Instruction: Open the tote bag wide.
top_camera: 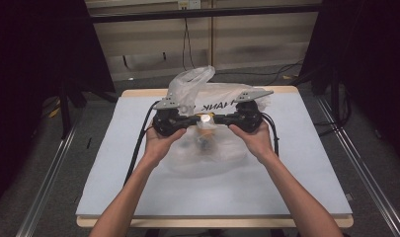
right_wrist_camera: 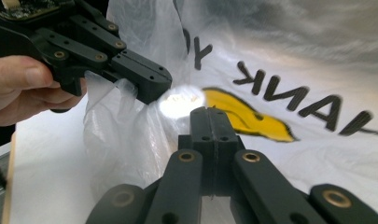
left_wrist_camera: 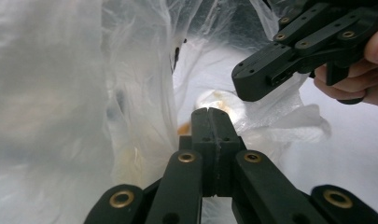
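Observation:
A thin translucent white plastic bag (top_camera: 189, 85) with black lettering and a yellow print (right_wrist_camera: 252, 116) lies in the middle of the white table top (top_camera: 306, 163). My left gripper (top_camera: 195, 120) and right gripper (top_camera: 217, 119) meet tip to tip over it, each held in a hand. Both pairs of jaws are pressed together, with bunched bag film at their tips. In the left gripper view my left gripper (left_wrist_camera: 210, 113) faces the right gripper (left_wrist_camera: 247, 86). In the right gripper view my right gripper (right_wrist_camera: 209, 111) faces the left gripper (right_wrist_camera: 154, 88). A small bright round thing (top_camera: 205, 118) shows between the tips.
Something small and dark (top_camera: 204, 143) lies inside the bag's lower part. Black cables (top_camera: 138, 143) trail from the grippers over the table's sides. Dark curtains and stands flank the table, and a wooden rim (top_camera: 212, 222) marks its near edge.

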